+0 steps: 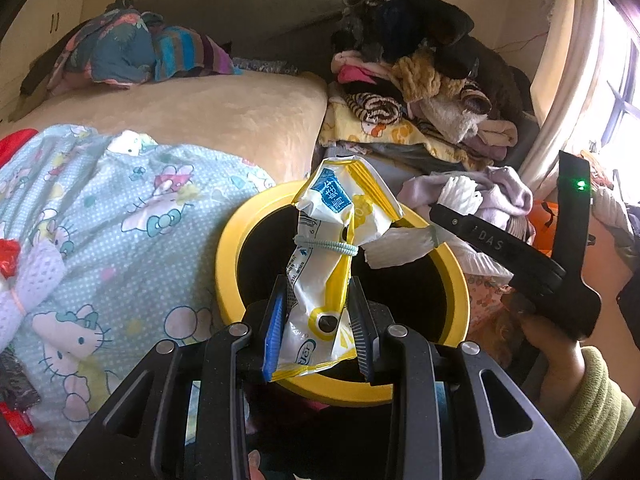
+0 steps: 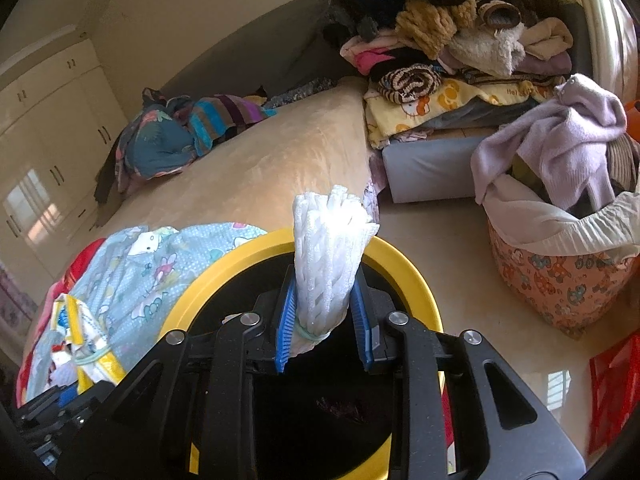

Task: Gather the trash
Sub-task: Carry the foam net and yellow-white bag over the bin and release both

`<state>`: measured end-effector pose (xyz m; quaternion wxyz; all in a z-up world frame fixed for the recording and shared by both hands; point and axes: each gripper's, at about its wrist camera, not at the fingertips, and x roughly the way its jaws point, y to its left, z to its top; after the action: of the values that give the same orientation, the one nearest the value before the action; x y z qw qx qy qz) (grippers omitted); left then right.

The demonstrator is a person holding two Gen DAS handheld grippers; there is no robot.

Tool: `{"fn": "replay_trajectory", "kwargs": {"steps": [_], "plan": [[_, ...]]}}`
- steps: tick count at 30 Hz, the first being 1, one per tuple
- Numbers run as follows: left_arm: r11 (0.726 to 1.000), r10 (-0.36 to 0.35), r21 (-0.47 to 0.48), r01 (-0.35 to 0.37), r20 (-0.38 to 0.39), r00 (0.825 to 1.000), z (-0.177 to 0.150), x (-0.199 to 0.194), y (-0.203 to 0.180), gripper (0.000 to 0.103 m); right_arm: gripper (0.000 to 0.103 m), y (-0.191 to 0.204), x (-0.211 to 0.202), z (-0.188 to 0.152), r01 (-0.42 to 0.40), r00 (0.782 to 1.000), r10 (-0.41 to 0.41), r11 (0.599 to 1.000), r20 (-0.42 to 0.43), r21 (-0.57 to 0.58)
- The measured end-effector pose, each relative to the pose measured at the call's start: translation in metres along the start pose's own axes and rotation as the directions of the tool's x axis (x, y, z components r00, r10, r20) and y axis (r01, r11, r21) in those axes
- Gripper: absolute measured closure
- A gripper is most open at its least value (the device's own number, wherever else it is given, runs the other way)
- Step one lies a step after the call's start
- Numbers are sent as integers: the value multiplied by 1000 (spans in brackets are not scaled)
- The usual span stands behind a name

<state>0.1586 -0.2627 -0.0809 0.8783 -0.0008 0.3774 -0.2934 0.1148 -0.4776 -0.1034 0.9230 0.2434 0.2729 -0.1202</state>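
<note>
Left tongs [image 1: 318, 312], reaching up from 6 o'clock of the left wrist view, are closed on a crumpled yellow-and-white wrapper [image 1: 334, 256] bound at mid-height by a pale green rubber band [image 1: 326, 246]; the wrapper stands upright between the blue pads, directly above the dark mouth of the yellow-rimmed bin [image 1: 456, 280]. A blue label near its top carries white characters too distorted to read; the letters "ter" show at its lower edge. Right tongs [image 2: 324, 312], likewise entering from 6 o'clock of the right wrist view, are closed on a white foam net sleeve [image 2: 330, 248], also tied with a green band near its base, held over the same bin. In the left view the right tongs enter from 3 o'clock, gripped by a hand [image 1: 548, 344] in a green sleeve, the sleeve tip pointing toward 9 o'clock just beside the wrapper; the lettering "DAS" shows on the finger. The Hello Kitty sheet [image 1: 120, 216] lies on the bed at 9 o'clock of the bin; a patterned laundry basket [image 2: 560, 276] stands on the floor at 3 o'clock.
</note>
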Motion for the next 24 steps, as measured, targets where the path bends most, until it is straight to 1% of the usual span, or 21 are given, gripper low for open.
{"fn": "replay_trajectory", "kwargs": {"steps": [6,7,8,10,11,12,13,14,16,18,19,20,21,22,24], "plan": [[1000,2,-9,-3,-11,1000,1,12,1,74,78,-2,5,-3,-4,1000,4,1000,-19,5],[1000,3,-8,-3,-13,1000,2,14,1,73,75,-3,6,-3,-2,1000,2,1000,-21,7],[1000,2,-9,-3,-14,1000,2,16,1,73,67,-4,7,-3,-1,1000,2,1000,-21,10],[1000,1,-12,-1,-19,1000,2,19,2,70,61,-6,8,-3,1,1000,0,1000,-20,23],[1000,-4,-15,4,-26,1000,2,21,2,64,59,-7,8,-4,1,1000,-1,1000,-19,28],[1000,-7,-13,7,-32,999,2,22,2,53,57,-7,8,-4,5,1000,-4,1000,-20,30],[1000,-4,-9,3,-31,1000,1,22,2,49,53,-8,8,-4,8,1000,-7,999,-19,32],[1000,3,-5,-3,-28,1000,1,21,2,41,50,-8,7,-4,11,1000,-10,999,-15,36],[1000,2,-17,-2,-22,1000,1,18,4,32,46,-9,7,-4,17,1000,-16,999,-8,43],[999,23,-25,-23,-2,1000,1,11,6,12,45,-9,7,-5,23,1000,-22,999,-9,43],[999,37,-25,-37,10,999,0,7,6,8,45,-8,7,-5,26,1000,-25,999,-10,43],[999,49,-23,-49,21,999,0,3,7,7,43,-8,8,-6,28,1000,-28,999,-9,40],[998,64,-21,-63,35,997,-2,-2,8,7,40,-7,7,-6,32,999,-31,999,-6,35],[997,72,-20,-71,43,996,-2,-6,8,7,35,-5,6,-6,34,999,-34,999,0,30],[995,95,-21,-94,61,994,-4,-15,10,7,33,-3,3,-6,39,999,-39,999,20,20]]}}
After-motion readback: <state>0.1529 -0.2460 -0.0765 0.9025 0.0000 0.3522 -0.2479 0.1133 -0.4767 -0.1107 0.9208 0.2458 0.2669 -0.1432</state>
